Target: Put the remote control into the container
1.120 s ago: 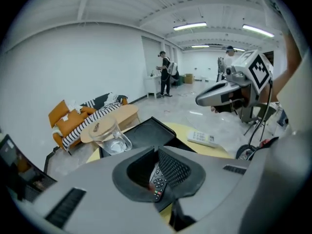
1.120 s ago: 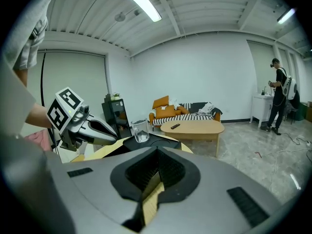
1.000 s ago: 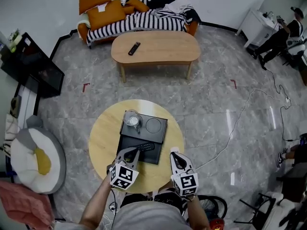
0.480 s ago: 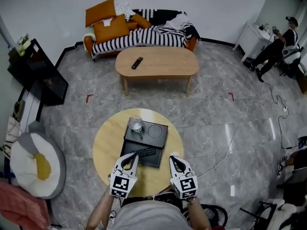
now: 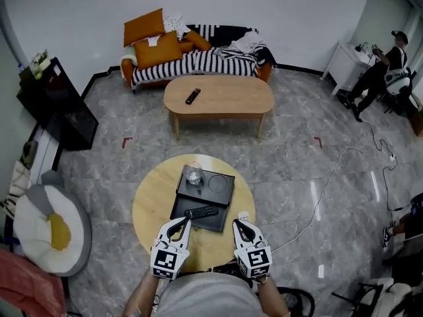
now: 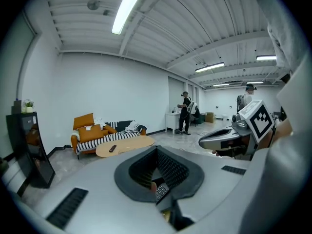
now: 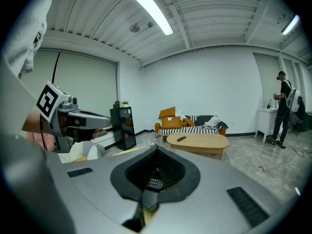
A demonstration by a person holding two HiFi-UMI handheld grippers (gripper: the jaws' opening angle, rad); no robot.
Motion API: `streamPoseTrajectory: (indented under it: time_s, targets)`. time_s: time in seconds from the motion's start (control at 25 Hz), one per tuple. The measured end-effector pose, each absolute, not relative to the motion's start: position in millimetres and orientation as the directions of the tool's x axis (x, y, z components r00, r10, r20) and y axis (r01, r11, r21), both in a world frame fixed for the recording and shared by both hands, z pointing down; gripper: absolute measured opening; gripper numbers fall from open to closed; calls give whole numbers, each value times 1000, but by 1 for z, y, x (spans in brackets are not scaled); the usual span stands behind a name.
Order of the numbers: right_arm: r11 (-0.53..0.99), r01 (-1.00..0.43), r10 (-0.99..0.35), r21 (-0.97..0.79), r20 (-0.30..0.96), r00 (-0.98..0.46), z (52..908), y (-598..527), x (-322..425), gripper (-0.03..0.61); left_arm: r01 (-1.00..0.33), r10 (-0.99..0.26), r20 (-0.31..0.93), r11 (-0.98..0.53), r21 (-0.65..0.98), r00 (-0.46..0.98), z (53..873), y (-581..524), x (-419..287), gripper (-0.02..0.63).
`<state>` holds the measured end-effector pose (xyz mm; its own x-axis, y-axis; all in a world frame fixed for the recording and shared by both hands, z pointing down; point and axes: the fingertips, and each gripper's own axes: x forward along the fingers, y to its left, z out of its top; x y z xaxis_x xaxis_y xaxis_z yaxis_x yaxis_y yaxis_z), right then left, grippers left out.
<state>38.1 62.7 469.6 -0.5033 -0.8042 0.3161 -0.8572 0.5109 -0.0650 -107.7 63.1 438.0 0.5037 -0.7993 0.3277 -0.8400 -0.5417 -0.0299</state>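
Note:
A black remote control lies across the front part of a flat black container on the round wooden table. My left gripper hovers at the container's near edge, just short of the remote, and is shut on nothing. My right gripper hangs beside the container's near right corner with its jaws together and nothing in them. In the left gripper view the remote shows through the jaw hollow. In the right gripper view the remote shows the same way.
A clear glass stands on the container's far left part. A second remote lies on the long coffee table before the striped sofa. A black cabinet stands at the left, and a person at the far right.
Both grippers have risen and drawn back toward me. The left one, whose tips were beside the remote, now sits at the container's near edge. The remote stays on the container.

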Motion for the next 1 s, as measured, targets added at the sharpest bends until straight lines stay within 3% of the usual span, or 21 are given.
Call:
streamPoseTrajectory:
  time_s: [0.52,1.0]
  targets:
    - [503,-863,-814,-53,307,-493,464,74,38,8,-828,-787,311,-561,0,533,434,73,-102,8]
    - [442,-896,-843,-48,320,-433,467,76,101,8,-825,-768,337,-563,50,544,449,73,-49,8]
